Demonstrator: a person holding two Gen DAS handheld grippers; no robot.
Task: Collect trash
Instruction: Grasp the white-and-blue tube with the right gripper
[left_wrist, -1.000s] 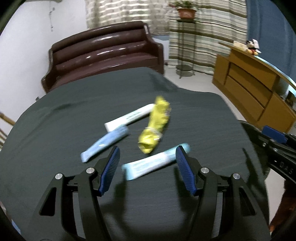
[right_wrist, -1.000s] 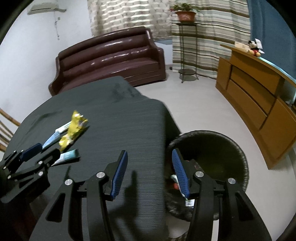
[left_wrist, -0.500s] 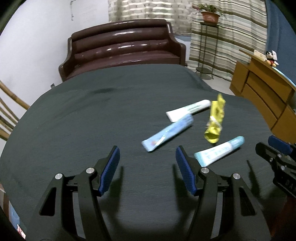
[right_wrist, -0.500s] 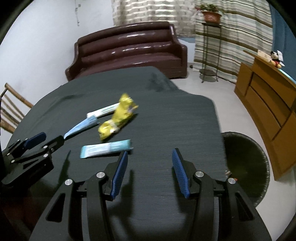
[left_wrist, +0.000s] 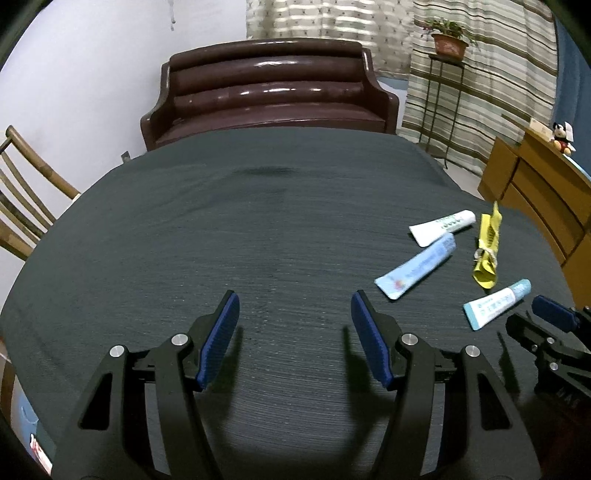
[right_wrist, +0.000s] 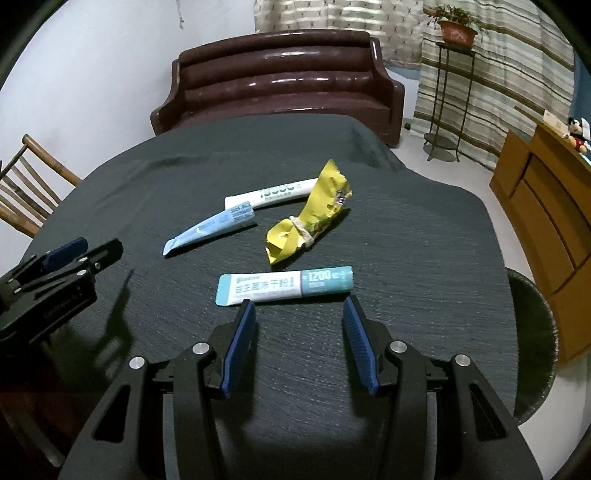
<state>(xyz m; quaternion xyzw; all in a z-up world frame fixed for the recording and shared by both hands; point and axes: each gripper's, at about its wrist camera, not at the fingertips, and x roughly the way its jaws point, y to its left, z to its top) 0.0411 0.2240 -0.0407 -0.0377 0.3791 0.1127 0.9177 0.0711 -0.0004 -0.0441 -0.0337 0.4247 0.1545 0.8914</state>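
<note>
Trash lies on a dark tablecloth (right_wrist: 406, 240): a teal-and-white tube (right_wrist: 284, 285), a knotted yellow wrapper (right_wrist: 308, 219), a light-blue tube (right_wrist: 208, 232) and a white tube (right_wrist: 273, 192). My right gripper (right_wrist: 299, 314) hangs open just in front of the teal tube, nothing between its blue pads. My left gripper (left_wrist: 295, 306) is open over bare cloth, well left of the pile. In the left wrist view the teal tube (left_wrist: 496, 303), the yellow wrapper (left_wrist: 487, 245), the light-blue tube (left_wrist: 415, 271) and the white tube (left_wrist: 441, 227) sit at the right.
A dark round bin (right_wrist: 532, 339) stands on the floor off the table's right edge. A brown sofa (right_wrist: 280, 81) is behind the table, a wooden chair (right_wrist: 29, 184) at the left, a wooden cabinet (right_wrist: 546, 206) and a plant stand (right_wrist: 448, 92) at the right.
Both grippers have swung left across the table. The right one left the bin and now faces the trash pile; the left one left the teal tube for bare cloth. Both jaws kept their width.
</note>
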